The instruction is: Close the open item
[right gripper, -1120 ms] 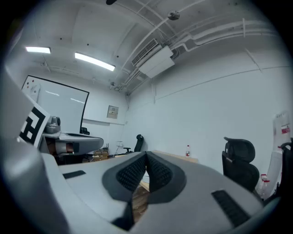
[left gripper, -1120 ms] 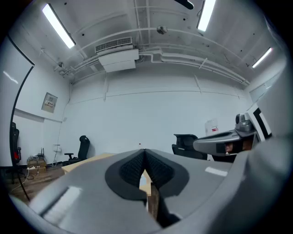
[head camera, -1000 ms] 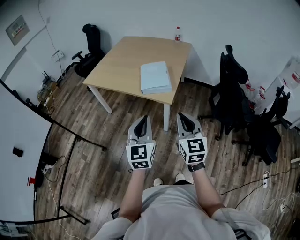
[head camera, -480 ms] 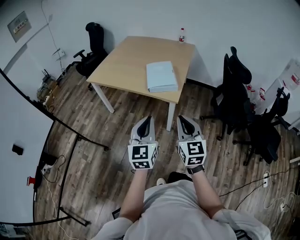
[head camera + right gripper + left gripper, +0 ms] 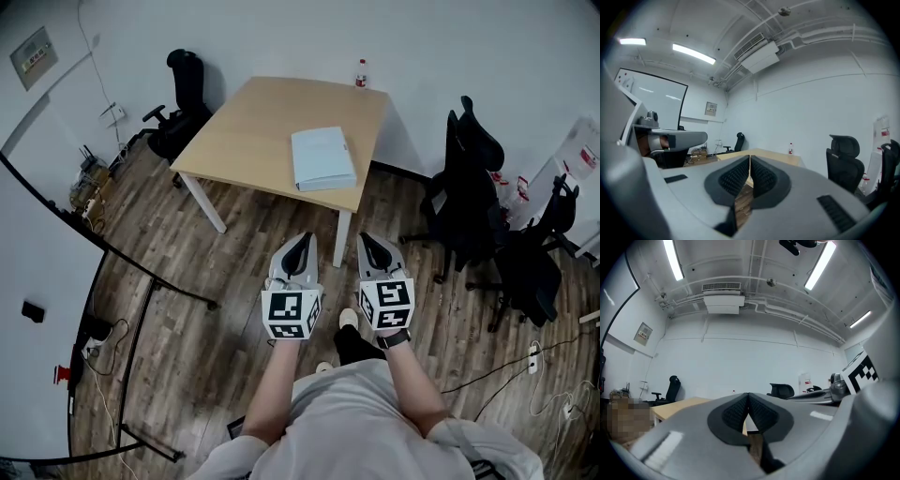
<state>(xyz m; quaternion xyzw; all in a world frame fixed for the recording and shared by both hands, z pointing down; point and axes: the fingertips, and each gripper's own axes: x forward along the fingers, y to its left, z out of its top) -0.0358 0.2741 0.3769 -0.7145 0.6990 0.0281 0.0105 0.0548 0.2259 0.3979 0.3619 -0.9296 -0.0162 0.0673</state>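
**Short of the desk, both tongs closed on nothing**

On the far half of the light wooden desk [image 5: 253,131] lies the task's thing, a flat pale blue folder [image 5: 322,158], near the desk's right front corner. From the head view it looks flat, and whether its cover is up cannot be told. A small bottle [image 5: 360,73] with a red cap stands at the back edge by the wall.

The person stands on the plank floor [image 5: 187,281], well apart from the desk, with both arms held forward. The left tongs [image 5: 305,237] and right tongs [image 5: 367,239] sit side by side, pointing toward the desk. In each gripper view the ribbed pads meet at the tips, with nothing between them.

A black office chair [image 5: 183,89] stands past the desk's left corner, and two more [image 5: 469,187] are grouped to the right.
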